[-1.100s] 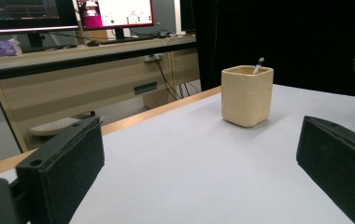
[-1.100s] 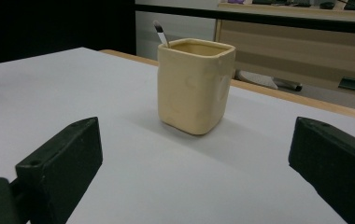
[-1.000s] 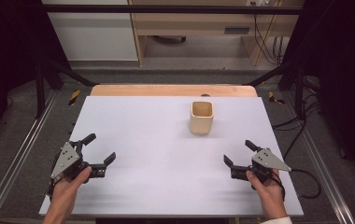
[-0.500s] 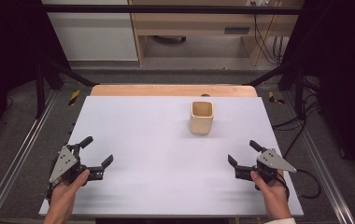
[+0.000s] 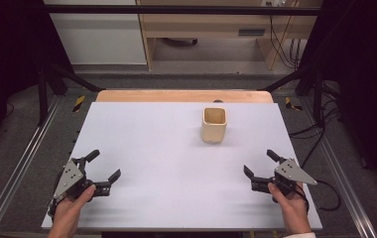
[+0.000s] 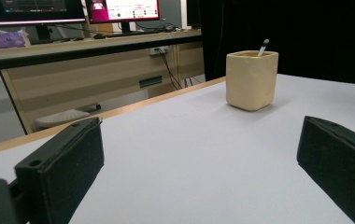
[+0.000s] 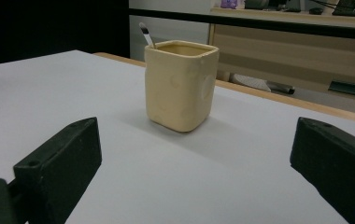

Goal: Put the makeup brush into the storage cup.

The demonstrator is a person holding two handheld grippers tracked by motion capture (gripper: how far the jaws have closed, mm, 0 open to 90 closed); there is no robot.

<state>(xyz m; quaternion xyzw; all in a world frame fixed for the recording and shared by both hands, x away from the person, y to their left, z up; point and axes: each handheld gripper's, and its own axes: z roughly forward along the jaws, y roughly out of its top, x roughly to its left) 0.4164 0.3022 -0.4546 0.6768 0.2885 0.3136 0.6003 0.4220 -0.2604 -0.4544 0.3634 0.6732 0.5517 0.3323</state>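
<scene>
A: Where do the two grippers sit?

B: The left gripper (image 5: pixel 100 167) is near the front left corner of the table (image 5: pixel 147 148), held in the person's left hand (image 5: pixel 70 210). Its jaws stand wide apart with nothing between them. The right gripper (image 5: pixel 259 165) is near the front right corner in the right hand (image 5: pixel 289 206), jaws equally wide and gripping nothing.

A: And the cup?

B: The cup (image 5: pixel 214 124), cream-coloured and square-sided, stands upright towards the back edge, right of the middle, well apart from both grippers. In the right gripper view a thin stick with a dark band (image 7: pixel 145 34) leans out of the cup (image 7: pixel 180 85).

A: Any writing to read?

B: None that can be made out. The screens (image 6: pixel 122 9) behind the table in the left gripper view are too blurred.

A: The surface and room?

B: The table has a plain white top with a wooden strip (image 5: pixel 184 95) along its back edge. Beyond it stands a wooden desk (image 5: pixel 216 25), cables (image 5: pixel 278 39) hang at its right, and the floor is grey.
</scene>
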